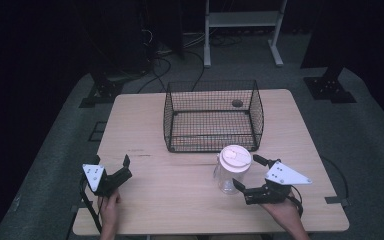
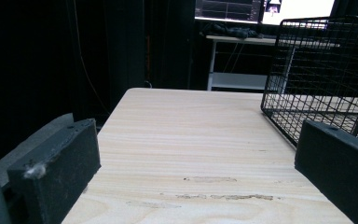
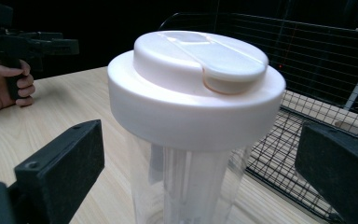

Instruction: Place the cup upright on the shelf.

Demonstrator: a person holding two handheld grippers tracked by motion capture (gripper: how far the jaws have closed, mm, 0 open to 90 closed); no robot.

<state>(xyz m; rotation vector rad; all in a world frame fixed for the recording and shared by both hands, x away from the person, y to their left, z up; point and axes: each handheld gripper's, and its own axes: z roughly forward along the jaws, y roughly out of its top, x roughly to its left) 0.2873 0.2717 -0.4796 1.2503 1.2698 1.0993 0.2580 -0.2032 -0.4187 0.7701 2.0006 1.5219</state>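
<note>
Item: clear jar (image 1: 231, 171) with white lid, upright at the basket's (image 1: 212, 116) six o'clock; my right gripper (image 1: 247, 176) spread around it, untouched, grasp step pending, next needing an even squeeze; left gripper (image 1: 114, 166) spread, idle at eight o'clock.

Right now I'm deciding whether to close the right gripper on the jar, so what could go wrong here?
1. The clear jar is tall and narrow under a wide white lid; an uneven squeeze by the open right gripper might tip it.
2. The wire basket stands close behind; a nudge could knock the jar into it.
3. The left gripper is far off, open, and cannot steady it.
</note>
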